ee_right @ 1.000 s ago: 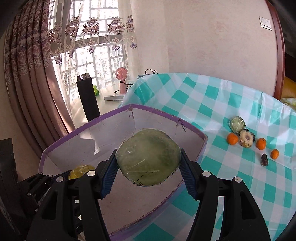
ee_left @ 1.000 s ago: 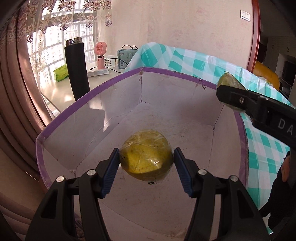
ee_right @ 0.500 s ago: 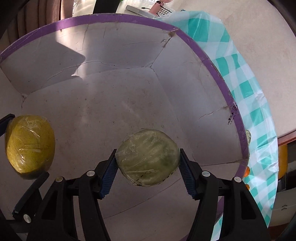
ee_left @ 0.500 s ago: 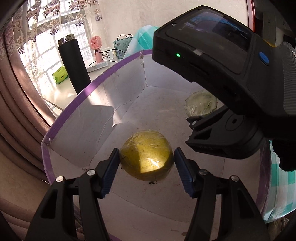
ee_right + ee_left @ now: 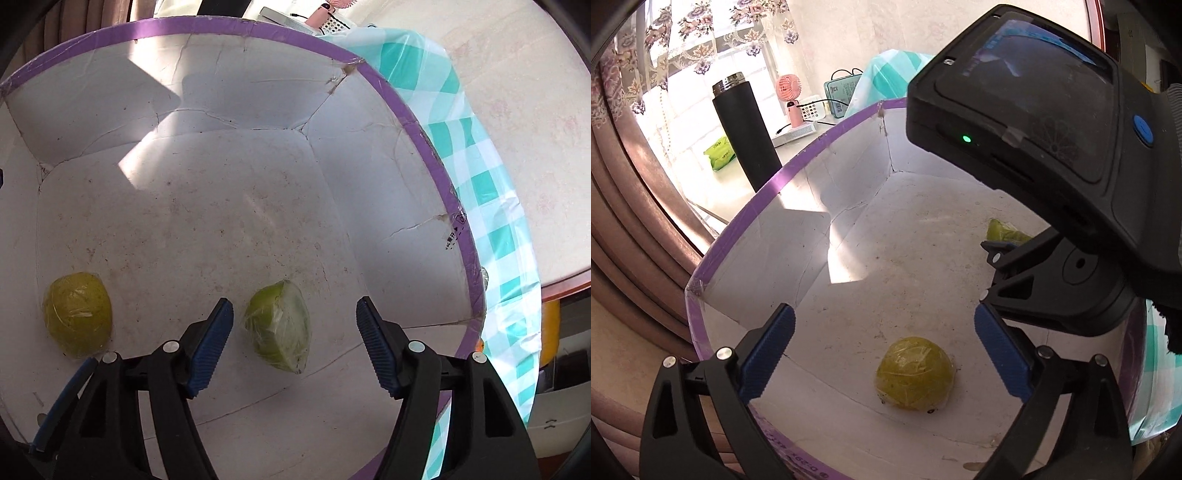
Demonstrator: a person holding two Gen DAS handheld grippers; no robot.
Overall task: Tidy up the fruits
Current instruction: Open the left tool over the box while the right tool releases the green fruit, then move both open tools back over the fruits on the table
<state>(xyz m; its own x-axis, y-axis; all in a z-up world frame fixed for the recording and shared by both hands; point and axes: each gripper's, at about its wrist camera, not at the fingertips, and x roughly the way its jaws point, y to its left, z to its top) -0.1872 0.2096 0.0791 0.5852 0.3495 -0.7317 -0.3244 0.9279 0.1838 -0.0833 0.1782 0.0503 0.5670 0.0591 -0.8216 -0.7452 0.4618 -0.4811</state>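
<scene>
A: Where are the fruits in the box [image 5: 458, 206]?
B: Both on its floor. Left gripper [image 5: 882, 352] jaws just sprang wide; yellow fruit [image 5: 914, 373] lies free below. Right gripper [image 5: 293, 341] jaws have been parting, clear of the green fruit [image 5: 279, 326].
A: Room?
B: Bare floor beyond, up to the purple rim.

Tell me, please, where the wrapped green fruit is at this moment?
In the right wrist view, the green fruit lies on the box floor between the open right gripper fingers, right of the yellow fruit.
</scene>
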